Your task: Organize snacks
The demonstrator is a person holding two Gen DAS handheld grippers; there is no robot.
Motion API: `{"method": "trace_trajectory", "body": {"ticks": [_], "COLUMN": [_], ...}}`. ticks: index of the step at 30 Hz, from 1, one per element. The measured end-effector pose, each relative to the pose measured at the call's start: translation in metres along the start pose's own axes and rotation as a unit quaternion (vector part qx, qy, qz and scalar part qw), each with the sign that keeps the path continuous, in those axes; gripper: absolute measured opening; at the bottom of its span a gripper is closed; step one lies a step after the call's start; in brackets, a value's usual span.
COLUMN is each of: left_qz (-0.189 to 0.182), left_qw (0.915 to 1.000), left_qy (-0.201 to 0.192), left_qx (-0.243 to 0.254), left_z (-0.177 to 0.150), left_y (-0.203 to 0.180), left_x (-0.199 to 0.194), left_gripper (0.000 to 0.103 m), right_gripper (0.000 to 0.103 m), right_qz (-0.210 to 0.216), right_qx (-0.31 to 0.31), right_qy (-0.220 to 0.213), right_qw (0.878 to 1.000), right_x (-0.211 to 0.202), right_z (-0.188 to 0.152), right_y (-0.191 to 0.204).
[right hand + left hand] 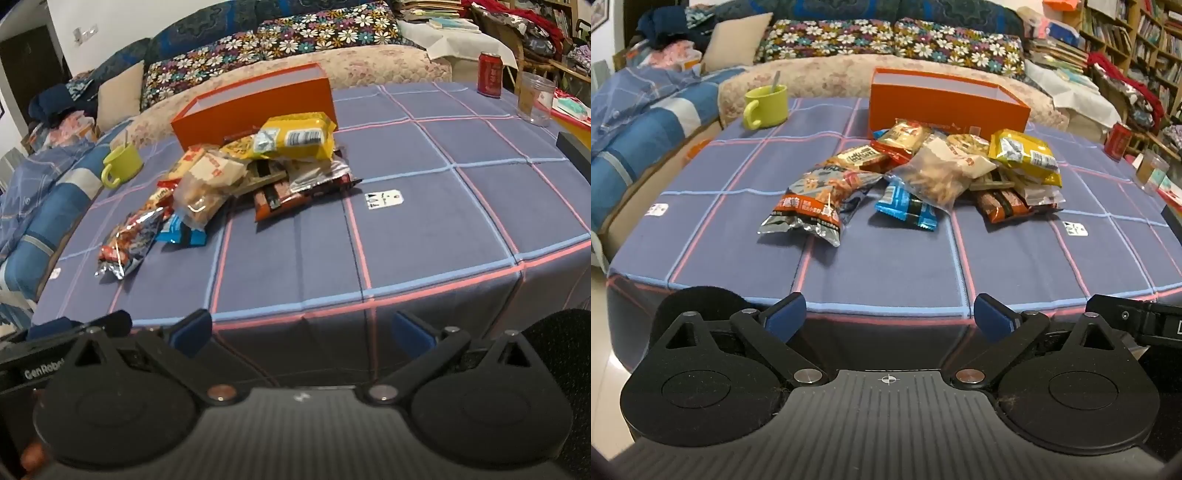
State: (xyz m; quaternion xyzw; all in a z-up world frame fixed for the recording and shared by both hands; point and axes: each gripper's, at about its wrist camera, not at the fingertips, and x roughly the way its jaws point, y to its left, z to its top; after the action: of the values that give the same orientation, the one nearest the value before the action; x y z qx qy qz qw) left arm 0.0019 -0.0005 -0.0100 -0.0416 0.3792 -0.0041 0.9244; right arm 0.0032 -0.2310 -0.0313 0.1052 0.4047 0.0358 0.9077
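The pile of snack bags (923,170) sits in the middle of the table, a bit toward the far side, just in front of an orange box (945,101). The pile is long from side to side, and its right end sits closer to the box. A silver and orange bag (816,199) lies at the left end. Its long side points from the near left up toward the pile, and its crimped end faces the near edge. A small blue bag (907,208) lies next to it, under a see-through bag of sticks (934,175). A yellow bag (1025,155) is on top at the right end, lying flat and long from side to side. A brown and orange bag (1001,205) sticks out below it, toward the near side.

The orange box is open on top, and its long side runs across the table.

The table has a purple cloth (886,266) with pink and light blue lines that make big squares. A green mug (766,107) with a spoon in it stands at the far left. A red can (490,74) and a clear cup (535,98) stand at the far right. Behind the table is a sofa (886,40) with flower cushions. Bookshelves (1137,40) fill the right side of the room.

The left gripper (890,317) is over the near table edge. Its fingers are spread apart with nothing between them. The right gripper (303,332) is also at the near edge, spread wide and holding nothing.
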Motion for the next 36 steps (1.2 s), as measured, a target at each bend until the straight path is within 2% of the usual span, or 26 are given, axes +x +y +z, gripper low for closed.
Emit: {"method": "trace_trajectory", "body": {"ticks": [9, 15, 27, 36], "left_qz": [-0.004, -0.002, 0.0, 0.007], "left_qw": [0.9998, 0.9998, 0.9998, 0.9995], "left_qy": [0.016, 0.015, 0.019, 0.029], "left_qx": [-0.007, -0.011, -0.009, -0.004], "left_z": [-0.002, -0.001, -0.001, -0.006], "left_y": [0.002, 0.005, 0.004, 0.003], "left_x": [0.006, 0.005, 0.009, 0.016], "left_gripper": [0.069, 0.07, 0.07, 0.07], "right_gripper": [0.103, 0.103, 0.103, 0.103], "right_qz": [-0.001, 0.0, 0.002, 0.002], "right_qx": [0.002, -0.003, -0.005, 0.008], "right_qy": [0.013, -0.002, -0.001, 0.031], "right_qw": [1.0, 1.0, 1.0, 0.999], "right_x": [0.001, 0.002, 0.003, 0.011], "right_z": [-0.001, 0.0, -0.001, -0.002], "right_y": [0.0, 0.0, 0.002, -0.001]}}
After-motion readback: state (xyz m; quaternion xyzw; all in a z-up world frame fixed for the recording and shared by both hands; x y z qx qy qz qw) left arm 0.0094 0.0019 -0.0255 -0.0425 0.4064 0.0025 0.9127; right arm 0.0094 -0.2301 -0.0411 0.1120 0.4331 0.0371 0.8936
